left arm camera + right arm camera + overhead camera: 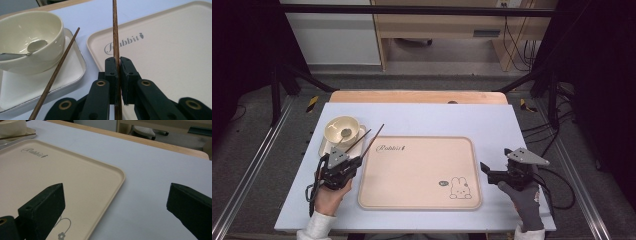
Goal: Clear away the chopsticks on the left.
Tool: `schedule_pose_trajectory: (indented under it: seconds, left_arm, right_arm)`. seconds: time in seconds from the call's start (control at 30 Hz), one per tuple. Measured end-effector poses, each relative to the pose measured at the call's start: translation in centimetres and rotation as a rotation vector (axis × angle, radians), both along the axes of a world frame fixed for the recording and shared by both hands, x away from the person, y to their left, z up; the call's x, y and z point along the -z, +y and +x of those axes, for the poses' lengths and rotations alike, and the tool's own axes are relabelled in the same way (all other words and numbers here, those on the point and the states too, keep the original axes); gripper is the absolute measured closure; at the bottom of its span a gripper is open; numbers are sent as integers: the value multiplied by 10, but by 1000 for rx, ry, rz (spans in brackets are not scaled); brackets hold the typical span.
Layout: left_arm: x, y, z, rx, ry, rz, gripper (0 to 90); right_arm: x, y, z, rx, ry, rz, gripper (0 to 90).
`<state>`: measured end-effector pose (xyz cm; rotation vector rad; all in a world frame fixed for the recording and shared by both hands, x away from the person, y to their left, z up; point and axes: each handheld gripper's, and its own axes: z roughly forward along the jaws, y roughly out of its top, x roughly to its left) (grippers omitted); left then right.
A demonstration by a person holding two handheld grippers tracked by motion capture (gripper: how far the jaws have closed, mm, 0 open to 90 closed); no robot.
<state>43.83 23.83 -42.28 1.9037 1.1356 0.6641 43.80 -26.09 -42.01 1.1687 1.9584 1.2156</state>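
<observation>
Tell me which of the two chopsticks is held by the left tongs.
The chopstick nearer the beige tray is clamped between the left tongs. The other chopstick lies free, leaning on the small white tray under the bowl.

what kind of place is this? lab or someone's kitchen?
Likely a lab data-collection rig, not a kitchen: black frame around the table, loose cables on the floor, and a staged tray and bowl.

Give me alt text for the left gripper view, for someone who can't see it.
The left gripper is shut on a dark wooden chopstick that points away over a beige tray printed "Rabbit". To its left a second chopstick leans on a small white tray holding a cream bowl with a spoon inside.
</observation>
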Motion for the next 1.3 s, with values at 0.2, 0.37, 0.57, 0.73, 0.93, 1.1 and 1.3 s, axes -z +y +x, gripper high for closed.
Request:
schedule_pose_trajectory:
  seconds: [0.2,0.37,0.57,0.73,0.93,1.1,1.3]
  left_arm:
    - [-10,-8,-9,-49,-30,-30,849]
    - [-12,-15,-13,-89,-27,-42,848]
    - [-12,-24,-17,-138,-32,-68,848]
    - [-9,-33,-22,-182,-34,-100,848]
    - [0,-43,-25,-229,-28,-134,848]
    - [12,-46,-26,-285,-13,-162,848]
    - [23,-51,-26,-320,-3,-167,848]
  right_arm:
    - [-2,-2,-2,2,-6,6,21]
    - [-3,-2,-2,2,-8,10,21]
    - [-2,-1,-2,-4,-5,8,21]
    - [-2,-1,-2,-5,-8,9,21]
    - [-2,-1,-2,-5,-4,5,21]
    - [-4,-2,-3,-2,-7,13,21]
    - [-2,0,-2,-6,-4,8,21]
